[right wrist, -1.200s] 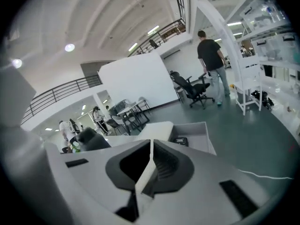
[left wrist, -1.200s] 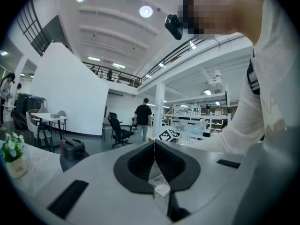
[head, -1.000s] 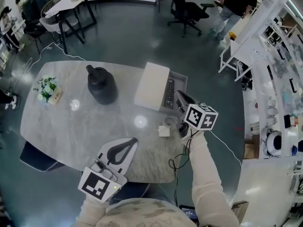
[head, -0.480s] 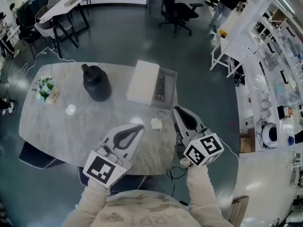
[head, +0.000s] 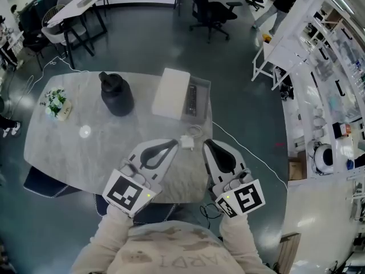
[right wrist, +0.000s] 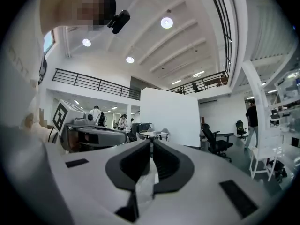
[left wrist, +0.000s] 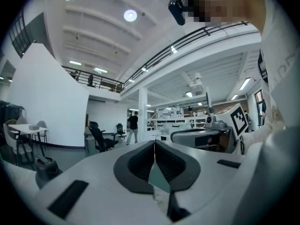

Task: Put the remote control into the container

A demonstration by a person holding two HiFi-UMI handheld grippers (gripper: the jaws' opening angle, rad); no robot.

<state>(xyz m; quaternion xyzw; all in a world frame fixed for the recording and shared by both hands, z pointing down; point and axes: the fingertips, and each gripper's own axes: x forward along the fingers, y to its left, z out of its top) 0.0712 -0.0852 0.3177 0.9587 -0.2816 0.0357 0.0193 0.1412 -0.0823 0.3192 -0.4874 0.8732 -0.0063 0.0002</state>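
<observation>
Left gripper (head: 171,145) and right gripper (head: 209,144) hover over the table's (head: 80,153) near edge, jaws pressed together, empty; remote control (head: 192,99) lies in container (head: 205,103) at the far edge.

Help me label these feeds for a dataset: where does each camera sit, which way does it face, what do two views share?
Head view: on the person's head, facing steeply down at the table; both sleeves, the left gripper and right gripper show.
Left gripper view: on the left gripper, facing level along its shut jaws; the right gripper shows at right.
Right gripper view: on the right gripper, level along its shut jaws; the left gripper shows at left.
Shared: each gripper view shows the other gripper.
</observation>
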